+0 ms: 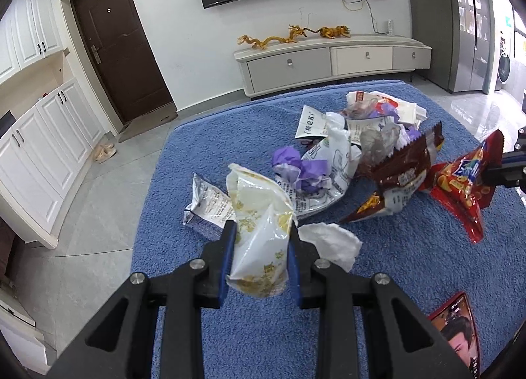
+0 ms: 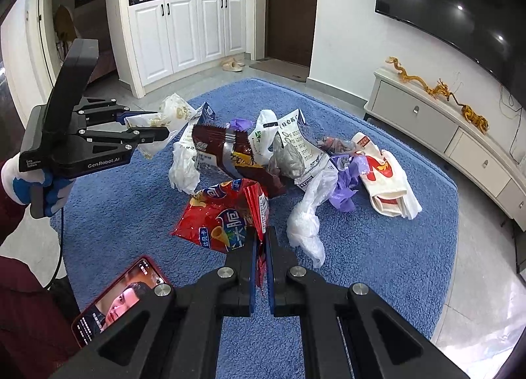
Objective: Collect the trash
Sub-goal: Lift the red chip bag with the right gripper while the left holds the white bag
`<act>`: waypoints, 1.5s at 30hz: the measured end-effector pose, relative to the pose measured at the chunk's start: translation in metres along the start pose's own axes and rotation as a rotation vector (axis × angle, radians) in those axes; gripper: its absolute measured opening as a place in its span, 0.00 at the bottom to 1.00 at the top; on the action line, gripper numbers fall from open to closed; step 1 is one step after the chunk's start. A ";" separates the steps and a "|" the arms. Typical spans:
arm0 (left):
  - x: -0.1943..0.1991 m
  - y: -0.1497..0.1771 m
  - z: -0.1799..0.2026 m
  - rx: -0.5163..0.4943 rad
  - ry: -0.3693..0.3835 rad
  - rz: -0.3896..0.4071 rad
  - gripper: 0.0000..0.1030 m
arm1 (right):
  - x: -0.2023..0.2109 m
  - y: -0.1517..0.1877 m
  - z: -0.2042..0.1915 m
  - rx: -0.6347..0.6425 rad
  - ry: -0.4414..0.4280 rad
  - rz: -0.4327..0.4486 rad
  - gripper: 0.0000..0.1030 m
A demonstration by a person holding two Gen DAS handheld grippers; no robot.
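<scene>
Nearest: a phone point(image 2: 120, 300) lies on the blue rug point(image 2: 378, 257), screen lit, just beside the right tool.

Right tool point(image 2: 261, 240): jaws nearly closed, pinching the edge of a red chip bag point(image 2: 223, 214). The bag hangs crumpled from the pinch, its far side low over the rug.

Left tool point(image 1: 261, 231): jaws narrow, clamped on a white pouch point(image 1: 259, 240) with yellow print. From the right wrist view the pouch is held clear of the rug.

Beyond both: the trash pile point(image 2: 279, 155) sits mid-rug, with a brown wrapper point(image 2: 230, 152), white plastic bags, purple film point(image 1: 302, 168) and printed paper, all touching or overlapping.

Handling, judged: everything looks light, thin and limp, and the foil is likely slippery. An edge or a bunched fold seems the best hold; a flat face would probably slide out.

Farthest: a TV stand point(image 1: 332, 56) and a dark door point(image 1: 118, 40).
</scene>
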State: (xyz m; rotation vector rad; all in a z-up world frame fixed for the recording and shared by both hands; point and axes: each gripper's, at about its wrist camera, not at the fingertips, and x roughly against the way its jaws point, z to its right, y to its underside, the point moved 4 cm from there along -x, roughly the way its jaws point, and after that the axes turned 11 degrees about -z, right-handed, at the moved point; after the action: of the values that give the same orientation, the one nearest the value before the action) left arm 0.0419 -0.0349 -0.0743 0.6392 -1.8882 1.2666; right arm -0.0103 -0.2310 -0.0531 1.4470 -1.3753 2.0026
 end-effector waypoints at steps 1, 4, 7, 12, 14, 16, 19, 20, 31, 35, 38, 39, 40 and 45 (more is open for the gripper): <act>0.001 0.000 0.001 -0.002 0.002 0.003 0.26 | 0.000 0.000 0.000 -0.001 0.001 0.000 0.05; 0.003 -0.001 0.003 -0.005 -0.001 0.014 0.26 | 0.003 0.001 0.002 -0.004 0.006 0.002 0.05; 0.006 -0.002 0.003 -0.011 -0.015 0.023 0.26 | 0.005 0.001 0.004 -0.007 0.011 0.006 0.05; 0.012 -0.003 -0.001 -0.008 -0.041 0.046 0.26 | 0.009 0.000 0.007 -0.012 0.016 0.017 0.05; 0.014 -0.004 -0.004 -0.005 -0.047 0.051 0.26 | 0.009 0.000 0.007 -0.009 0.019 0.019 0.05; 0.013 -0.003 -0.007 -0.001 -0.051 0.047 0.26 | 0.009 -0.001 0.006 -0.005 0.018 0.018 0.05; 0.006 0.002 -0.010 0.002 -0.051 0.028 0.26 | 0.006 -0.001 0.004 -0.003 0.012 0.014 0.05; 0.004 0.004 -0.010 0.001 -0.051 0.020 0.26 | 0.005 -0.001 0.004 -0.002 0.010 0.012 0.05; -0.014 0.021 -0.010 0.014 -0.037 -0.024 0.26 | -0.009 0.002 0.004 0.007 0.007 -0.030 0.05; -0.014 0.018 -0.009 0.009 -0.039 -0.019 0.26 | -0.010 0.004 0.006 0.002 0.008 -0.034 0.05; -0.015 0.016 -0.008 0.008 -0.038 -0.021 0.26 | -0.009 0.006 0.007 0.000 0.011 -0.034 0.05; -0.015 0.016 -0.008 0.009 -0.037 -0.021 0.26 | -0.008 0.006 0.008 -0.002 0.012 -0.032 0.05; -0.015 0.014 -0.008 0.009 -0.036 -0.021 0.26 | -0.007 0.006 0.009 -0.004 0.014 -0.030 0.05; -0.008 0.004 -0.003 -0.005 -0.036 -0.011 0.26 | 0.001 0.009 0.014 -0.016 0.020 -0.009 0.05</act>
State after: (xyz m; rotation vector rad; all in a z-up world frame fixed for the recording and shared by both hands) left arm 0.0446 -0.0310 -0.0824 0.6730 -1.9138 1.2509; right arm -0.0091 -0.2473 -0.0563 1.4193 -1.3714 1.9910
